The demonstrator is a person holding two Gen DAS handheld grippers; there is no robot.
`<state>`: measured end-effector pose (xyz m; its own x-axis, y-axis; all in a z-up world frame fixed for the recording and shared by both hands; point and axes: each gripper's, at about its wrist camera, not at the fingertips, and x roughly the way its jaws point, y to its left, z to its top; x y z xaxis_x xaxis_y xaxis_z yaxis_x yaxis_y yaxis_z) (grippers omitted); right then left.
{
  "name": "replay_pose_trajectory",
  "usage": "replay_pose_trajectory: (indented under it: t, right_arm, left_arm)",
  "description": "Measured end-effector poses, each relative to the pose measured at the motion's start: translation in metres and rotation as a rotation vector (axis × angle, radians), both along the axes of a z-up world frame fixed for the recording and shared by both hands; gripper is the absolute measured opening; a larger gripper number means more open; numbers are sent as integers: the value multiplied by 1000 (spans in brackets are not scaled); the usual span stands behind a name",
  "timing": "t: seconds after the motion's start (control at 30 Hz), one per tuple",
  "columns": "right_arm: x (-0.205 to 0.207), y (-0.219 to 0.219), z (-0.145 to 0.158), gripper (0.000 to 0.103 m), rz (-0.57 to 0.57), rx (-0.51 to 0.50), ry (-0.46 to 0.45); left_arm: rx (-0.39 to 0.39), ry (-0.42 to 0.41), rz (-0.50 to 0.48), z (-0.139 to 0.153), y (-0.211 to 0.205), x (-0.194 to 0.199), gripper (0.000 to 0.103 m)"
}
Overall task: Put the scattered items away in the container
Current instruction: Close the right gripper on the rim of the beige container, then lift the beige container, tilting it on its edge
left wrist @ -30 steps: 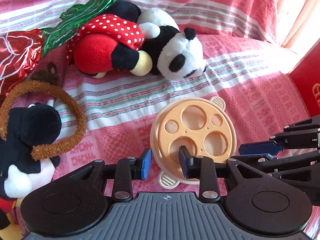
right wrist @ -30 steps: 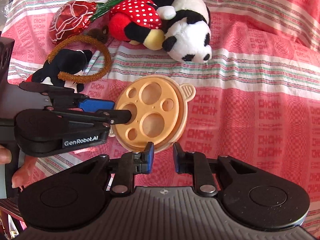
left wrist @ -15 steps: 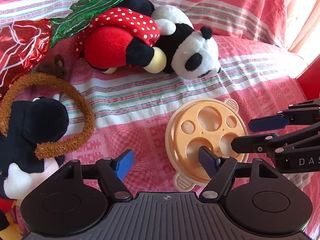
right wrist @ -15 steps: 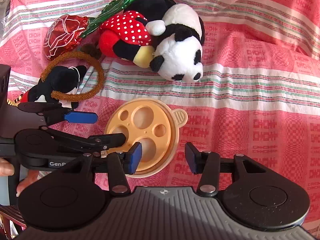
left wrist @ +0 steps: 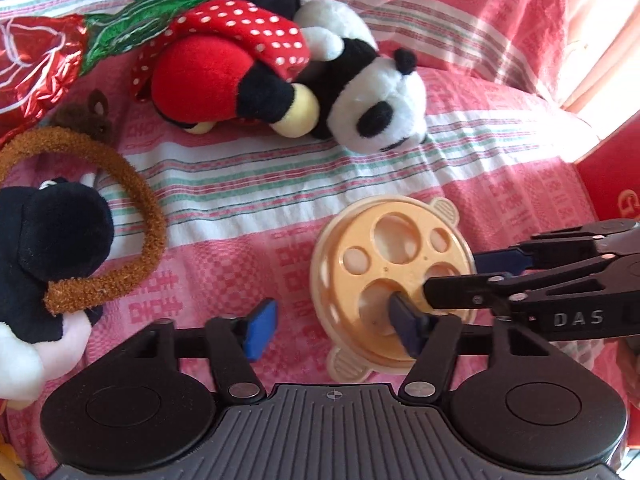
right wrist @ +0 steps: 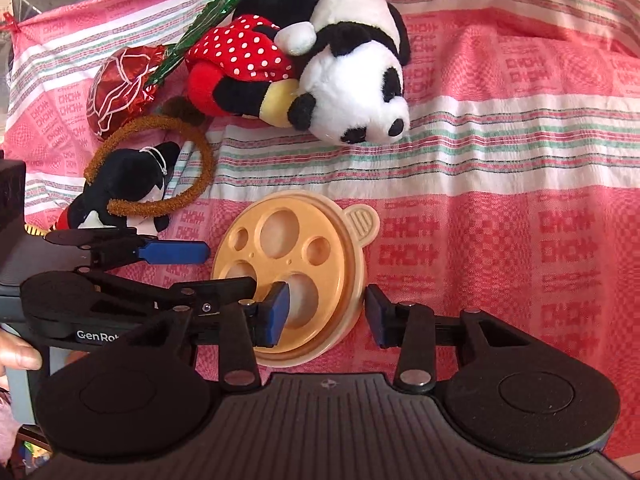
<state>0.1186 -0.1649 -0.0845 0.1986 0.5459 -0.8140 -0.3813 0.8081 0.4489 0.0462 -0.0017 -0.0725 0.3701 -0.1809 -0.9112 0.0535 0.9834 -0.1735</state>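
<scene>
A round peach plastic disc (left wrist: 404, 240) (right wrist: 280, 240) with several holes lies on the pink striped cloth (left wrist: 248, 184). My left gripper (left wrist: 332, 324) (right wrist: 208, 268) straddles the disc's left rim. Its right finger sits in a hole and its left pad (left wrist: 262, 328) hangs over the cloth, clear of the rim. The jaws are closing. My right gripper (right wrist: 326, 314) (left wrist: 476, 276) straddles the opposite rim, with one finger in a hole and the other just outside the edge. Its jaws are closing too, and no pad presses on the disc.
At the back lie a panda plush (left wrist: 372, 108), a red polka-dot plush (left wrist: 224, 64) and a foil rose (left wrist: 36, 64). A brown fuzzy headband (left wrist: 132, 208) rings a black-and-white plush (left wrist: 48, 236) on the left. A red box (left wrist: 612, 184) stands at the right edge. A hand (right wrist: 16, 356) shows low left.
The left jaws spread wide, then narrowed, with one finger now in a disc hole. The right jaws opened from nearly shut and came down over the disc's rim.
</scene>
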Motion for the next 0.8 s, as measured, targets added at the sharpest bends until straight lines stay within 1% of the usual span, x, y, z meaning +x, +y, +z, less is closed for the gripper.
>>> replay_pose_trajectory:
  t: [0.03, 0.07, 0.2, 0.23, 0.3, 0.37, 0.47, 0.5, 0.63, 0.67, 0.7, 0.8]
  right_arm:
    - [-2, 1, 2, 46, 2, -14, -9]
    - [-4, 1, 3, 45, -1, -22, -11]
    - [-17, 1, 8, 43, 14, -66, -21]
    - [-21, 2, 9, 43, 17, -75, -25]
    - [-30, 1, 14, 38, 20, -93, -41]
    - [-35, -1, 17, 34, 10, -100, -41]
    - [-45, -5, 19, 30, 4, -110, -35]
    - [-49, -4, 20, 29, 7, -123, -38]
    - [-68, -5, 21, 29, 11, -149, -51]
    - [-72, -5, 22, 29, 10, -151, -52]
    - [-76, -6, 22, 29, 9, -149, -52]
    - [-88, -5, 25, 27, 23, -113, -44]
  left_arm:
    - [12, 1, -15, 3, -4, 0, 41]
    - [24, -1, -19, 4, -7, -2, 41]
    - [16, 4, -19, 5, -9, -10, 40]
    - [25, 1, -29, 6, -11, -14, 39]
    - [46, -6, -44, 9, -15, -21, 38]
    - [65, -11, -50, 13, -18, -27, 34]
    - [67, -14, -50, 18, -19, -33, 28]
    - [65, -13, -55, 19, -18, -35, 25]
    - [80, -11, -87, 19, -23, -48, 25]
    - [80, -11, -90, 18, -22, -51, 24]
    - [77, -5, -85, 16, -21, -53, 21]
    - [86, 5, -82, 8, -15, -59, 16]
